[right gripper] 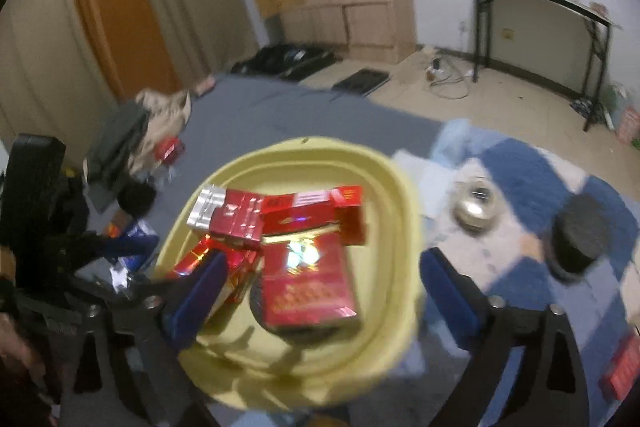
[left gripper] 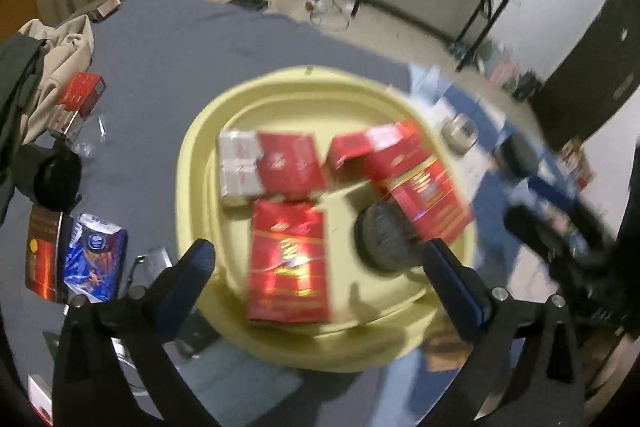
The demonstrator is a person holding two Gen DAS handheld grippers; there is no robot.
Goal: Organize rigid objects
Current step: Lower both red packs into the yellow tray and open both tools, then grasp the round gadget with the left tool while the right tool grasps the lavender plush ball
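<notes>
**Both grippers spread wide above the yellow tray, nothing held**

Left side of the grey cloth-covered table [left gripper: 168, 51]: pile of beige and dark green fabric [left gripper: 52, 59], small red box with a clear sleeve [left gripper: 82, 93] just beside it. Nearer the camera, a dark brown-orange carton [left gripper: 42, 255] touches a blue foil packet [left gripper: 96, 255].

Left gripper [left gripper: 320, 267]: blue-padded jaws fully apart, nothing between the pads. It hangs over the near rim of the round pale-yellow plastic tray [left gripper: 200, 155].

In the tray, left to right: white-and-red box [left gripper: 240, 167], flat red box [left gripper: 292, 167], large glossy red-and-gold box [left gripper: 288, 259] nearest the camera, open red box [left gripper: 352, 155], tilted red-and-gold box [left gripper: 428, 203] leaning on a dark grey round tin [left gripper: 384, 239]. Frames are motion-blurred; print unreadable.

Right gripper [right gripper: 324, 279]: jaws also wide apart, empty, left pad over the red boxes, right pad outside the tray rim.

Right of the tray, on a blue-and-white patterned cloth [right gripper: 520, 163]: small silver metal bowl [right gripper: 476, 203], then a black round-lidded jar [right gripper: 580, 239]. Both are well apart from the tray.
</notes>
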